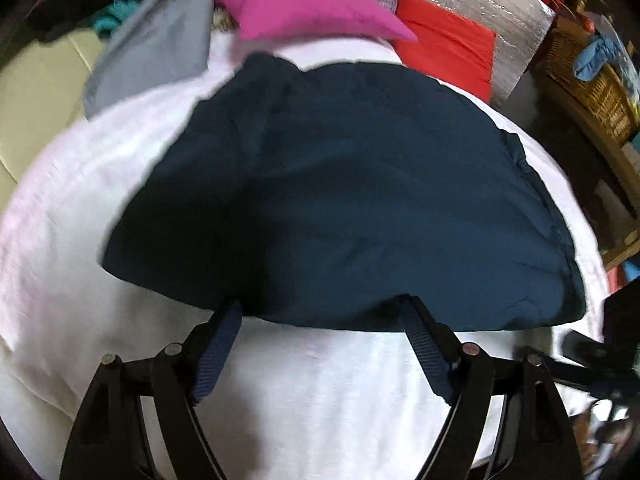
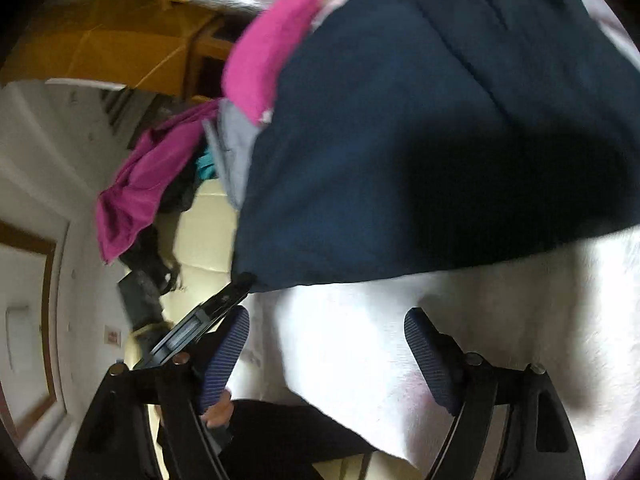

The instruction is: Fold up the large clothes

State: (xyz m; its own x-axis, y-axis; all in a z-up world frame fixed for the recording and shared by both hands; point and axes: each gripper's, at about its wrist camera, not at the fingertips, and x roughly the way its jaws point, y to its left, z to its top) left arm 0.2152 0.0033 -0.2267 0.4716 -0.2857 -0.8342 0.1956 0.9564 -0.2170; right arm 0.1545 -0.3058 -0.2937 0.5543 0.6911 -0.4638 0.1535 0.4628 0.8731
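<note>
Covering the work surface, a white cloth sheet (image 1: 320,400) carries a folded dark navy fabric garment (image 1: 340,200) across its middle, the garment's near hem toward both grippers. Magenta cloth (image 1: 304,8), grey cloth (image 1: 152,64) and red cloth (image 1: 448,52) lie along the far edge. Left gripper (image 1: 320,312): jaws released, tips at the hem. Right gripper (image 2: 326,320): jaws released, nothing between them.
</note>
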